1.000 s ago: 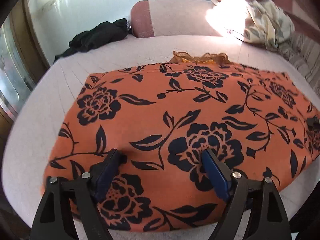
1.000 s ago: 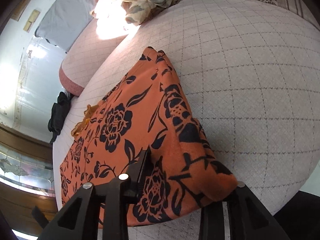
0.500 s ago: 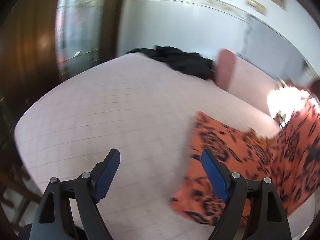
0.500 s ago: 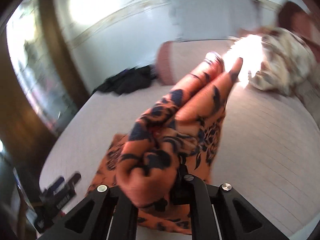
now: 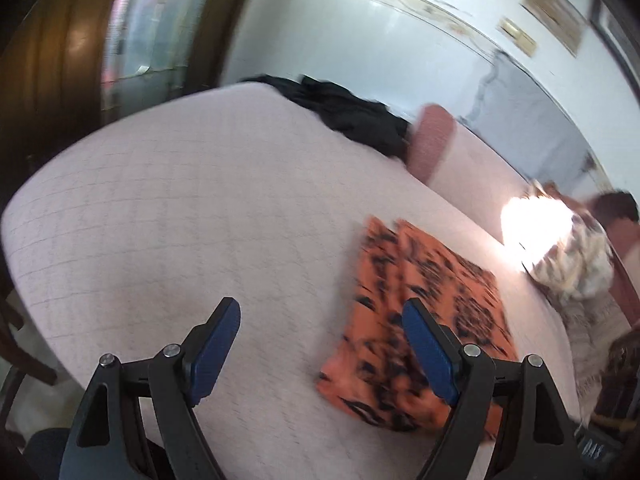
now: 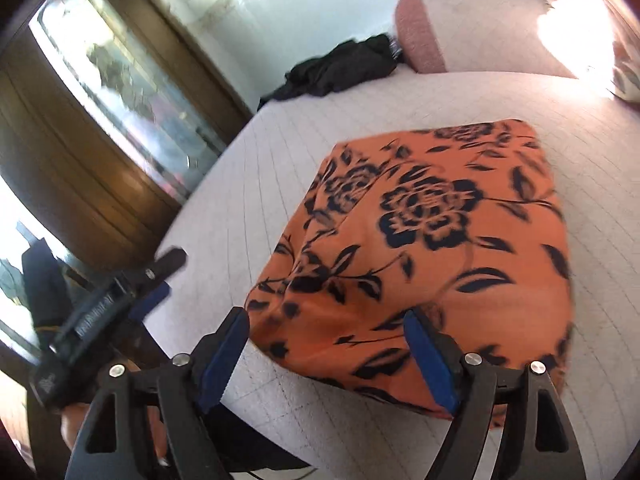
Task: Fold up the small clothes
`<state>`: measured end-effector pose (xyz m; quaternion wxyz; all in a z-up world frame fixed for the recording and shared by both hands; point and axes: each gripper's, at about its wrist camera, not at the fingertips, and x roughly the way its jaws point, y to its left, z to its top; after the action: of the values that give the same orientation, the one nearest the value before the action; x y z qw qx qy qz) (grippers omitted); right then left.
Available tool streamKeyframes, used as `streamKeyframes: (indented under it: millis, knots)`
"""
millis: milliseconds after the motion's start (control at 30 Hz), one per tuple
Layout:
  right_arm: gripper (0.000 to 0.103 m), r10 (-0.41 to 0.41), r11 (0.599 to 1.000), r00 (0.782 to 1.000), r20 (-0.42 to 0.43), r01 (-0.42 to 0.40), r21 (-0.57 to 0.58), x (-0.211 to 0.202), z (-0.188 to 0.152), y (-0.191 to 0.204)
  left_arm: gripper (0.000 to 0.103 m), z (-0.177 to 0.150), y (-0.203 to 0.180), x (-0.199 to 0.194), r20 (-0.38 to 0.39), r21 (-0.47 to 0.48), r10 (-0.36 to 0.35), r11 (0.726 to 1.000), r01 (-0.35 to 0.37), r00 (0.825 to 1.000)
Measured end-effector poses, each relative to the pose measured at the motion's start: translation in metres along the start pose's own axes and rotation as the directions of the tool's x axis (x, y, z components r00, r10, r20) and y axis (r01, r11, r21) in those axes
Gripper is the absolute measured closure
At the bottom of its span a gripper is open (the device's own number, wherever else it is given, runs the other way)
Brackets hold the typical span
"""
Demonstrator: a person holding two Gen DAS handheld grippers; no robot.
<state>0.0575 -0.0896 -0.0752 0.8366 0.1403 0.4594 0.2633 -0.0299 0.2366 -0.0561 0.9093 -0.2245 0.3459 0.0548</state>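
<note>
An orange garment with black flowers [image 6: 432, 240] lies folded over on the pale quilted bed [image 6: 280, 148]. My right gripper [image 6: 326, 354] is open, its blue pads at the garment's near edge, gripping nothing. In the left wrist view the garment [image 5: 424, 312] lies to the right. My left gripper [image 5: 320, 344] is open and empty above bare bedcover; its right pad overlaps the garment's left edge. The left gripper also shows in the right wrist view [image 6: 116, 304], off the bed's left edge.
A black garment [image 6: 340, 68] lies crumpled at the far side beside a pink-ended bolster [image 6: 420, 36]. A patterned cloth heap [image 5: 576, 264] sits at far right. A dark wooden cabinet with glass [image 6: 100, 128] stands left of the bed.
My right gripper carried the garment's edge over, folding it in half, then let go and opened. My left gripper swung left off the cloth and stayed open.
</note>
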Motion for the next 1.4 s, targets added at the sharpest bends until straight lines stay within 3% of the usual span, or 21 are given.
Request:
streamKeyframes:
  millis: [67,167,267,333,433,500,600,733,800,867,933,967,1000,1133,1167,1233,1267,1367,1400]
  knots:
    - [0.02,-0.013,0.999,0.999,0.044,0.011,0.053,-0.02,-0.004,-0.014,0.019,-0.007,-0.017,0.002,-0.048,0.032,-0.064,0.997,0.065,0.997]
    - [0.02,-0.027,0.993,0.997,0.078,0.017,0.116,-0.039,-0.006,-0.037,0.019,-0.022,-0.039,0.016,-0.164,0.029,-0.143,0.988,0.15,0.976]
    - [0.02,-0.035,0.989,0.996,0.086,0.022,0.145,-0.05,-0.008,-0.052,0.019,-0.03,-0.055,0.029,-0.222,0.047,-0.141,0.987,0.155,0.965]
    - [0.02,-0.032,0.986,0.995,0.094,0.016,0.166,-0.054,-0.009,-0.06,0.019,-0.036,-0.059,0.044,-0.29,0.033,-0.128,0.989,0.143,0.948]
    - [0.02,-0.021,0.985,0.995,0.102,0.003,0.172,-0.053,-0.01,-0.063,0.038,-0.039,-0.058,0.054,-0.311,-0.008,-0.138,0.99,0.143,0.94]
    - [0.02,-0.015,0.986,0.995,0.098,-0.002,0.168,-0.049,-0.011,-0.065,0.079,-0.038,-0.057,0.059,-0.321,0.005,-0.116,0.992,0.125,0.94]
    - [0.02,-0.014,0.985,0.996,0.088,-0.001,0.172,-0.044,-0.012,-0.068,0.089,-0.032,-0.056,0.059,-0.319,0.007,-0.121,0.992,0.13,0.94]
    - [0.02,-0.017,0.986,0.996,0.087,0.003,0.168,-0.044,-0.007,-0.07,0.09,-0.011,-0.071,0.017,-0.153,0.115,-0.138,0.981,0.156,0.979]
    - [0.02,-0.023,0.987,0.995,0.093,0.007,0.161,-0.045,-0.003,-0.069,0.09,-0.008,-0.074,0.005,-0.1,0.167,-0.121,0.976,0.137,0.988]
    - [0.02,-0.022,0.988,0.995,0.094,0.007,0.157,-0.045,0.002,-0.068,0.09,-0.014,-0.057,0.028,-0.156,0.136,-0.073,0.986,0.095,0.985]
    - [0.02,-0.022,0.989,0.996,0.088,0.009,0.149,-0.043,0.006,-0.067,0.09,-0.027,-0.026,0.066,-0.28,0.06,-0.021,0.997,0.04,0.96]
    - [0.02,-0.02,0.99,0.997,0.079,0.009,0.143,-0.041,0.008,-0.066,0.089,-0.03,-0.019,0.071,-0.297,0.03,-0.034,0.999,0.045,0.954]
    - [0.02,-0.017,0.991,0.997,0.073,0.007,0.134,-0.04,0.009,-0.064,0.089,-0.029,-0.017,0.066,-0.284,0.01,-0.049,0.998,0.054,0.957]
    - [0.02,-0.024,0.996,0.998,0.059,0.019,0.085,-0.035,0.013,-0.056,0.09,-0.027,-0.041,0.036,-0.15,0.156,-0.023,0.987,0.047,0.988]
    - [0.02,-0.02,0.996,0.998,0.058,0.015,0.089,-0.033,0.015,-0.057,0.089,-0.028,-0.038,0.04,-0.158,0.151,-0.014,0.988,0.038,0.987]
    - [0.02,-0.015,0.996,0.998,0.055,0.011,0.087,-0.031,0.017,-0.056,0.089,-0.034,-0.02,0.059,-0.254,0.068,0.003,0.998,0.015,0.967]
    - [0.02,-0.018,0.996,0.999,0.049,0.014,0.082,-0.028,0.017,-0.054,0.089,-0.033,-0.017,0.056,-0.252,0.054,0.004,0.999,0.01,0.968]
    - [0.02,-0.015,0.998,0.999,0.04,0.013,0.06,-0.026,0.019,-0.051,0.089,-0.027,-0.044,0.021,-0.075,0.204,0.04,0.979,-0.024,0.996]
    - [0.02,-0.021,0.998,0.999,0.039,0.019,0.053,-0.025,0.019,-0.052,0.089,-0.028,-0.045,0.024,-0.085,0.211,0.048,0.977,-0.029,0.995]
